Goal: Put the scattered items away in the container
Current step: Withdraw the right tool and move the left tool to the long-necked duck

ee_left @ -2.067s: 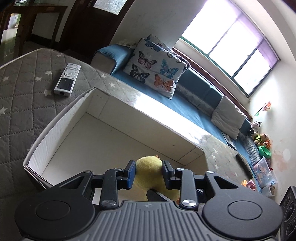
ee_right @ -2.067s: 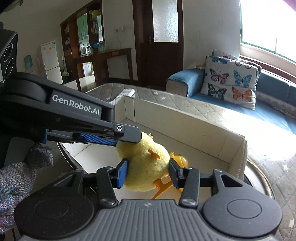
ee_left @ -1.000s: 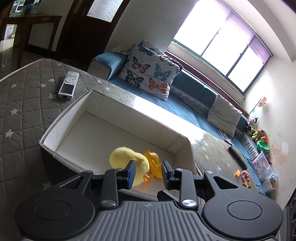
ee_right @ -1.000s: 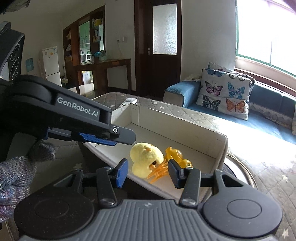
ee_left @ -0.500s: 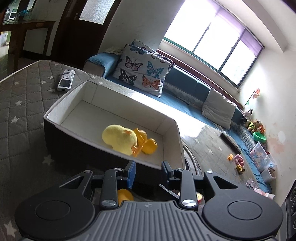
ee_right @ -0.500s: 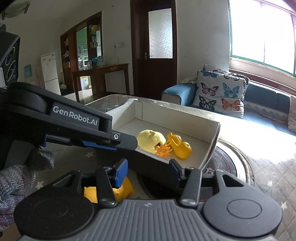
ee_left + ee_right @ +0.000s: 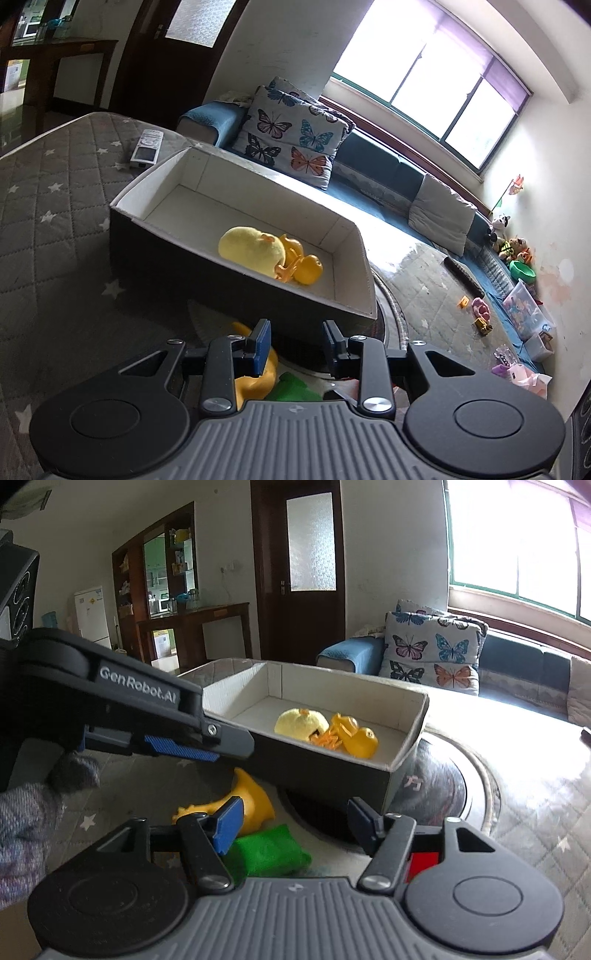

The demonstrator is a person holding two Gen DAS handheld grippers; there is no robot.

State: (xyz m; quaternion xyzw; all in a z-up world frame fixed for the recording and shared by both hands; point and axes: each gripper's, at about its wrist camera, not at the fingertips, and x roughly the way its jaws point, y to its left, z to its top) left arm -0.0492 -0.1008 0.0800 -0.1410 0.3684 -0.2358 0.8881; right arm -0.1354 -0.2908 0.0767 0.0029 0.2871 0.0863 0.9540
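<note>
Progress check. Container [image 7: 354, 258] on quilted surface [image 7: 55, 206] holds two items: plush chick [image 7: 251, 249] and orange rubber duck [image 7: 308, 269], touching, near right end wall.

Left outside, just beside container's near wall: yellow toy [image 7: 247, 801], green item [image 7: 269, 849], something red [image 7: 423, 862] mostly hidden behind my right hand-held gripper [image 7: 295, 825].

My right jaws have just been opening, nothing between them. My left hand-held gripper [image 7: 295, 345] parted, empty.

My judgement: roughly two in, at least three to go.
</note>
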